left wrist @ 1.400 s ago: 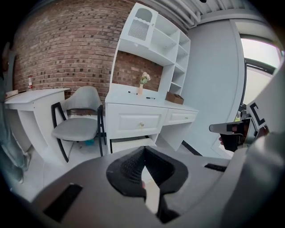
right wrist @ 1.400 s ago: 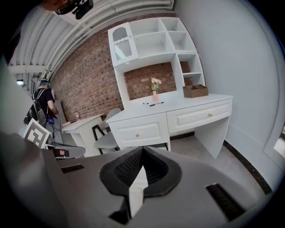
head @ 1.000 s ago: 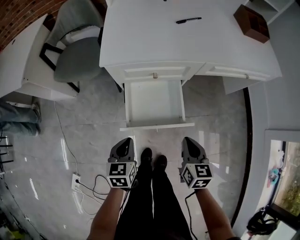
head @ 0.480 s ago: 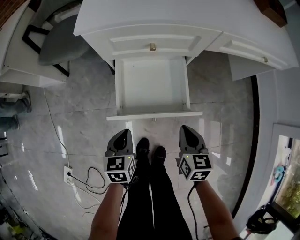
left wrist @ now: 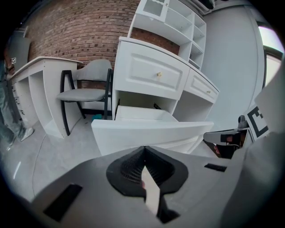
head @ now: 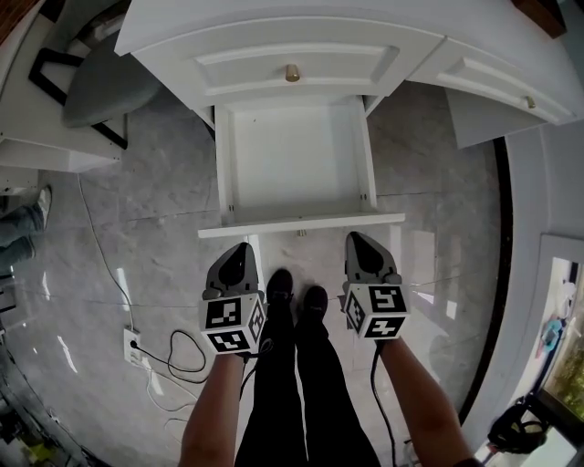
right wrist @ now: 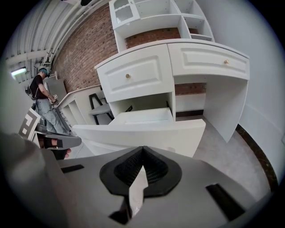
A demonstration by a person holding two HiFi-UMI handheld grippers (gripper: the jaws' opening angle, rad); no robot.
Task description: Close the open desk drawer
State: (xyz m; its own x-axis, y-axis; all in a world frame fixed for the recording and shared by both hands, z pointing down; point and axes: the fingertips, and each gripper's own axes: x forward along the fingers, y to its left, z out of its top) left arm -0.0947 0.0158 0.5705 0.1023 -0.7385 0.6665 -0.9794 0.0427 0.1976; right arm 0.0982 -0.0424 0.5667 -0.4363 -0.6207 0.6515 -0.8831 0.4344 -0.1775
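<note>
**Head view:** Looking steeply down at a white desk (head: 274,27). Its lower drawer (head: 297,155) is pulled far out over the grey floor (head: 137,210) and looks empty inside. The left tool (head: 235,264) and right tool (head: 365,257) are held side by side just short of the drawer's front panel, one toward each end. Neither appears to touch it.

**Left gripper view:** The left tool (left wrist: 144,153) has its jaws pressed together with nothing between them. The drawer (left wrist: 151,133) stands open close ahead, its front panel facing the tool, beneath a closed upper drawer (left wrist: 153,73).

**Right gripper view:** The right tool (right wrist: 142,153) is likewise clenched and empty. The drawer (right wrist: 142,133) juts out just in front of it.

The closing seems not to have begun. The drawer is fully open, and the whole push into the desk is left to do.
</note>
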